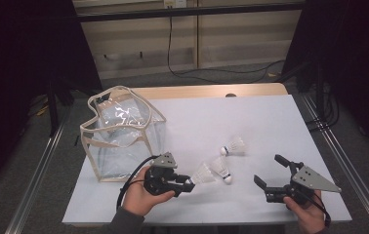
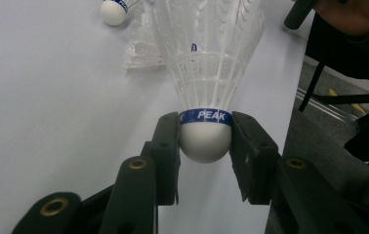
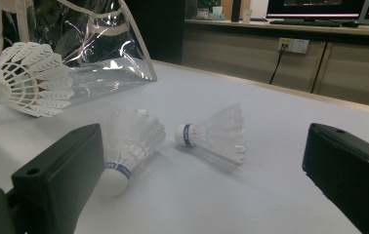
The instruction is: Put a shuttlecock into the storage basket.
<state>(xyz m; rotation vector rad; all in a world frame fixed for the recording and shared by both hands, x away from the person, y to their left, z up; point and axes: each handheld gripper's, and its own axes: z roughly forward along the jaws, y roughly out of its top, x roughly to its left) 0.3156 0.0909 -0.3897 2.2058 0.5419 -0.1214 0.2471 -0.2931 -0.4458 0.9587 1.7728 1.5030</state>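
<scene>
High view, left gripper (image 1: pixel 188 183) jaws pinching shuttlecock (image 1: pixel 202 174), right gripper (image 1: pixel 270 171) jaws spread near table (image 1: pixel 270 122) edge.

The right gripper (image 3: pixel 207 175) shows its two black jaws standing wide apart at the bottom corners, with nothing between them. Two shuttlecocks lie on the white desk (image 3: pixel 270 161): the near shuttlecock (image 3: pixel 129 141) just beside the left-hand jaw, the far shuttlecock (image 3: pixel 214 132) a little beyond. A third shuttlecock (image 3: pixel 29 80) hangs raised at the left edge, before the clear plastic bag (image 3: pixel 99 44).
</scene>
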